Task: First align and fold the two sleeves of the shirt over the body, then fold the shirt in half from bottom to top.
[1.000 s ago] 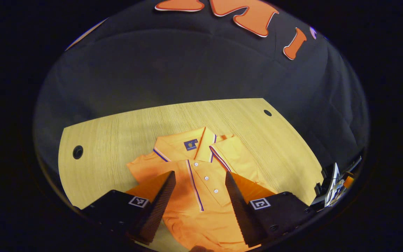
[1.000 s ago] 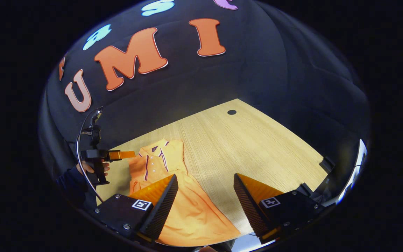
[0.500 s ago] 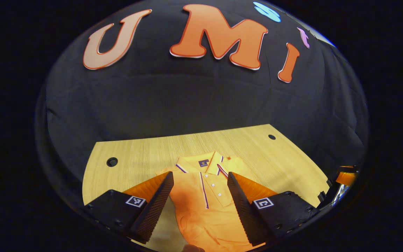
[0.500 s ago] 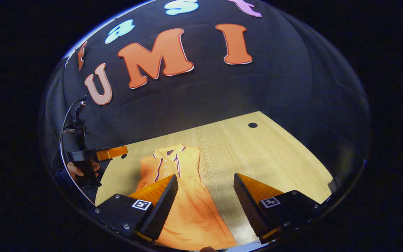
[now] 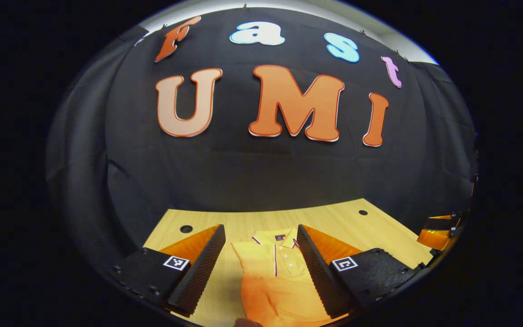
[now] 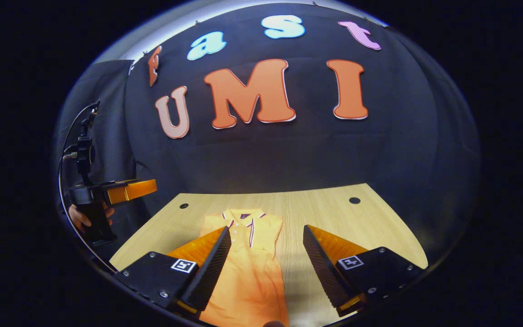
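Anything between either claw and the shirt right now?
Nothing visible. The shirt lies flat on the wooden table, sleeves already folded in. The left claw and right claw are both open above it, with only bare tabletop around the shirt.

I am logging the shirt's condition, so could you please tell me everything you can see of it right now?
The shirt is an orange polo of soft-looking knit, with a striped collar, a buttoned placket and a small dark neck label. It lies flat, front up, on the wooden table, collar toward the black wall. Both sleeves look folded in, leaving a narrow shape; the bottom fold is not done. Neither claw touches it.
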